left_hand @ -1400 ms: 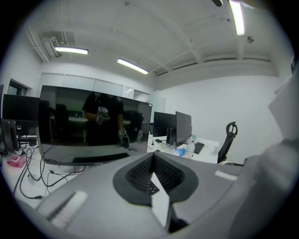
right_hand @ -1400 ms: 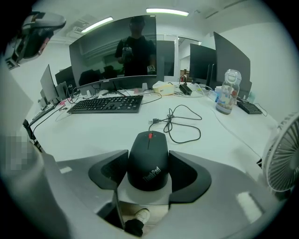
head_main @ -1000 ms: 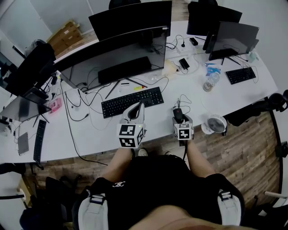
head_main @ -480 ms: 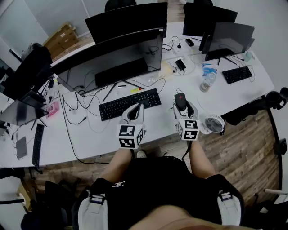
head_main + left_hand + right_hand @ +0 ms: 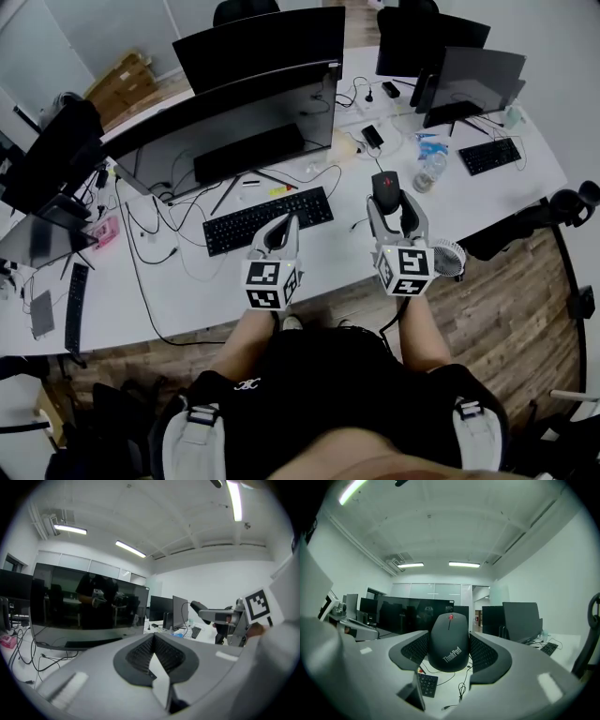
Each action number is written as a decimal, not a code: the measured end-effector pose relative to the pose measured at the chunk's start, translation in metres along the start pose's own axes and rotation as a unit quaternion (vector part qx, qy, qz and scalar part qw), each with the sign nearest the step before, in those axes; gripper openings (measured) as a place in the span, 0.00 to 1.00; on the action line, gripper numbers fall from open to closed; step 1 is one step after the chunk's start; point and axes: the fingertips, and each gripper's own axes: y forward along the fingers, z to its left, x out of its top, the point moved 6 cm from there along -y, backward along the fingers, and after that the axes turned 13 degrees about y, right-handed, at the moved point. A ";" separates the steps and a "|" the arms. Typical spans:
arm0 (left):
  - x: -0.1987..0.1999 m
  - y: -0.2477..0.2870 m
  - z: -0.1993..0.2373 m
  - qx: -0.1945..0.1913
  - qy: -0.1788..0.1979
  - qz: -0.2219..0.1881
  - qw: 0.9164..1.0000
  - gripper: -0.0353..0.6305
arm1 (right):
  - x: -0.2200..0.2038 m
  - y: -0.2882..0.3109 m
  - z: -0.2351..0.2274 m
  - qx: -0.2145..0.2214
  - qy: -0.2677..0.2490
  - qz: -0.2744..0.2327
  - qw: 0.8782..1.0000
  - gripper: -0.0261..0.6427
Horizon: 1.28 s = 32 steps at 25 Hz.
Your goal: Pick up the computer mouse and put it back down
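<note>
Right gripper (image 5: 386,191) raised off desk (image 5: 187,281) since earlier frame, mouse carried up with it. Large monitor (image 5: 234,131) stands behind keyboard (image 5: 267,217). Left gripper (image 5: 289,223) tip overlaps keyboard near edge in head view, jaws pressed together, nothing between. Right jaws pinch sides of black mouse (image 5: 450,641), held in air right of keyboard.

Person: black short-slv top (image 5: 319,375), small white logo (image 5: 247,384) on it. Grey-white straps (image 5: 192,433) w/ black buckles (image 5: 194,412) either side. Left gripper (image 5: 281,228) & right gripper (image 5: 389,202): lt-grey shells, black ribbed pads (image 5: 483,652), each w/ white cube (image 5: 272,284) carrying black sq. markers.
</note>
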 end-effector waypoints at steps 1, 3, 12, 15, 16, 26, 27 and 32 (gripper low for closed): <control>0.000 0.001 0.000 0.000 0.000 0.000 1.000 0.13 | 0.002 0.000 0.001 0.000 -0.001 -0.003 1.000 0.45; -0.001 0.002 0.001 -0.002 -0.001 0.000 1.000 0.13 | 0.003 0.001 0.002 0.000 -0.001 -0.004 1.000 0.45; -0.001 0.001 0.006 0.003 0.001 0.000 1.000 0.13 | -0.017 0.010 0.001 -0.004 0.003 0.024 1.000 0.45; -0.003 -0.002 0.009 0.007 0.001 0.003 1.000 0.13 | -0.028 0.014 0.001 -0.004 0.005 0.040 0.999 0.45; -0.003 -0.003 0.010 0.010 0.001 0.004 1.000 0.13 | -0.032 0.015 0.001 -0.004 0.007 0.045 0.999 0.45; -0.013 -0.012 0.014 0.022 -0.001 0.018 1.000 0.13 | -0.112 0.029 -0.007 -0.009 0.014 0.147 0.989 0.45; -0.013 -0.013 0.015 0.024 -0.001 0.018 1.000 0.13 | -0.122 0.029 -0.008 -0.011 0.014 0.160 0.987 0.45; -0.016 -0.015 0.017 0.029 -0.002 0.022 0.999 0.13 | -0.163 0.026 -0.014 -0.018 0.017 0.215 0.976 0.45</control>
